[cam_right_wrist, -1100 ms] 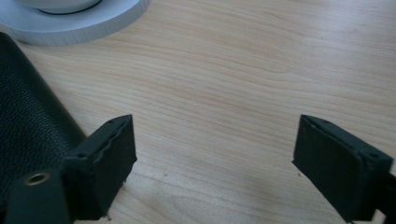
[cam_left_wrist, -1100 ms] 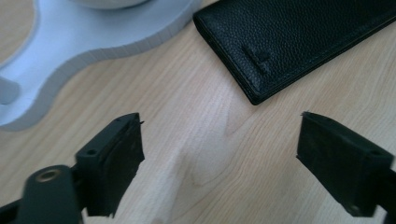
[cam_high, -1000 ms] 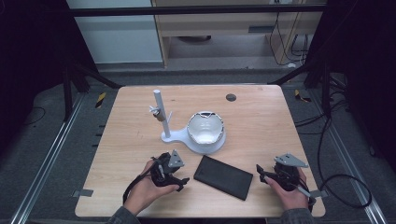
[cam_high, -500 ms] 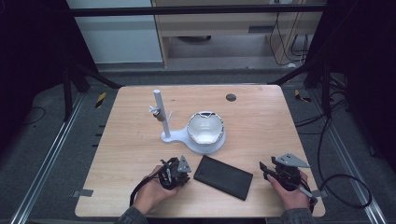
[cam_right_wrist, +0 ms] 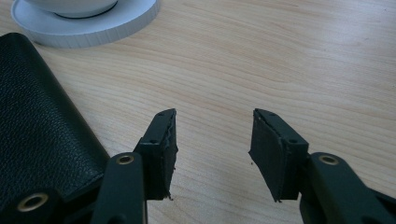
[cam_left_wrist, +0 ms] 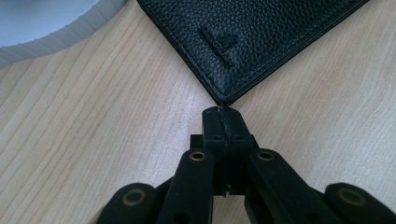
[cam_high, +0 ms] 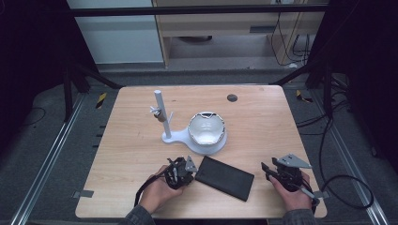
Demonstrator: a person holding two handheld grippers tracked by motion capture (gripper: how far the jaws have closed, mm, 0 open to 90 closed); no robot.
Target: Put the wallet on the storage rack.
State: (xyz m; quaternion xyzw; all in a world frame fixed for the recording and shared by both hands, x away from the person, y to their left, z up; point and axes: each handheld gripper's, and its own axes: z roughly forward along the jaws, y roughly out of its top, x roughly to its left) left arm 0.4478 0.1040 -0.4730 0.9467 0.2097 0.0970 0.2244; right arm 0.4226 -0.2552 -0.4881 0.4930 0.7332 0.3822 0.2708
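Note:
A black leather case [cam_high: 225, 178] lies flat near the table's front edge, between my two grippers. My left gripper [cam_high: 190, 169] is at the case's left corner. In the left gripper view its jaws have just closed and meet tip to tip [cam_left_wrist: 222, 114], right at the corner of the case [cam_left_wrist: 243, 37], with nothing visible between them. My right gripper [cam_high: 266, 169] rests on the table to the right of the case. Its jaws have just been closing and stand partly open [cam_right_wrist: 212, 135] over bare wood, with the case [cam_right_wrist: 37, 126] beside its left jaw.
A white stand with an upright post [cam_high: 158, 105] and a round base plate [cam_high: 218, 145] holding a white bowl [cam_high: 206, 129] sits behind the case. A small dark disc [cam_high: 232, 98] lies near the far edge. The base plate's rim [cam_left_wrist: 46, 28] is close to the case.
The left gripper's jaws have gone from open to shut, and the hand has edged right toward the case's corner. The right gripper's jaws have narrowed and its hand has stayed put.

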